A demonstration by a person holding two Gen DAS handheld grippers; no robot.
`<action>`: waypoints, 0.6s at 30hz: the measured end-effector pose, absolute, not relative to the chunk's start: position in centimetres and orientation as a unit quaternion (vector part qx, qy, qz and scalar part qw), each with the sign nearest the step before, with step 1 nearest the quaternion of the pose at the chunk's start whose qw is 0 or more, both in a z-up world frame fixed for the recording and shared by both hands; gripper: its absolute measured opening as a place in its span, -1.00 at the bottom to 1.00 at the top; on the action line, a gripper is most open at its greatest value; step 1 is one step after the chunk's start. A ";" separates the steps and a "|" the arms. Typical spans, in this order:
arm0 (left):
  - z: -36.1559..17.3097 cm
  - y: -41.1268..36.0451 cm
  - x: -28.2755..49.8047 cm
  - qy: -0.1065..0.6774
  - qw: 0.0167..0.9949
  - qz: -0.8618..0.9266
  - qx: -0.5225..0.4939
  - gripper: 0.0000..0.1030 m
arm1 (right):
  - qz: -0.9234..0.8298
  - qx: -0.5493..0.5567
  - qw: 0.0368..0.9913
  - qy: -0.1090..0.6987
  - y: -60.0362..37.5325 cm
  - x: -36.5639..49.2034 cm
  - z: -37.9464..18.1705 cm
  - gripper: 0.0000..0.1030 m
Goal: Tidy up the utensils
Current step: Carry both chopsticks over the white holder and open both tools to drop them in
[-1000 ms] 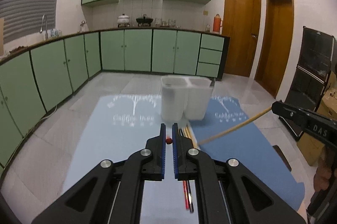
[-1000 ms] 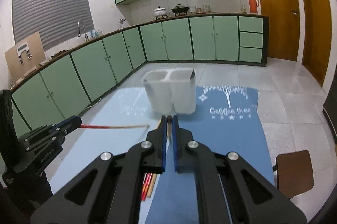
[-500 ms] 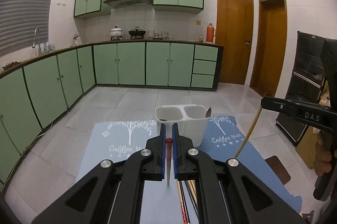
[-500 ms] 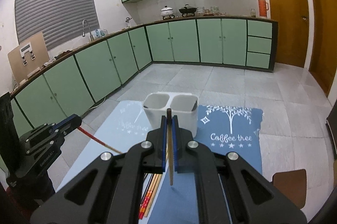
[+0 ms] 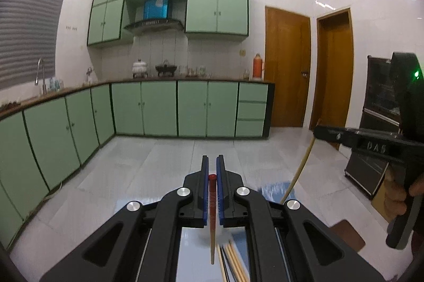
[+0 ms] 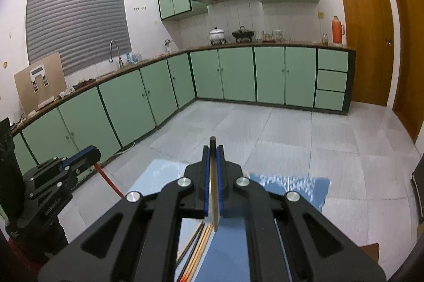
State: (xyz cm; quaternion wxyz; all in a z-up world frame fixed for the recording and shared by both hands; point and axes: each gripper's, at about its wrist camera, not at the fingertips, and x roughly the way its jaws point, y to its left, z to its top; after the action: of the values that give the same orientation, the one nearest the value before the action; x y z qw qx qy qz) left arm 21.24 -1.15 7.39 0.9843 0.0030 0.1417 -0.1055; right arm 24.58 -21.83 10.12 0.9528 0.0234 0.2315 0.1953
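Observation:
My left gripper [image 5: 212,162] is shut on a red-topped chopstick [image 5: 212,215] that hangs down between the jaws. My right gripper [image 6: 212,152] is shut on a dark-topped wooden chopstick [image 6: 214,197], also hanging down. Both are raised high above the table. Several loose chopsticks [image 5: 233,260] lie on the table below; they also show in the right wrist view [image 6: 197,247]. The right gripper [image 5: 318,132] with its chopstick shows at the right of the left wrist view. The left gripper [image 6: 92,151] shows at the left of the right wrist view. The white holder is out of view.
A blue placemat [image 6: 291,184] covers the right part of the table. A brown chair seat [image 5: 347,234] stands to the right. Green kitchen cabinets [image 6: 265,75] line the far walls across a tiled floor.
Both grippers have lifted and tilted upward with their chopsticks. The white holder has dropped out of both views, and the chopsticks now hang more steeply.

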 end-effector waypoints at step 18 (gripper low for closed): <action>6.3 -4.3 33.3 0.130 0.986 -0.108 -0.005 -0.89 | 0.164 0.029 0.957 0.239 -21.5 34.9 7.6 -0.93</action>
State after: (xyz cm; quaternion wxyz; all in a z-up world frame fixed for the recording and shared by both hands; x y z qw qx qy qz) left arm 33.25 -4.29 6.33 0.9855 -0.0045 0.1302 -0.1082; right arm 34.95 -21.51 7.63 0.9566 0.0292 0.2389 0.1641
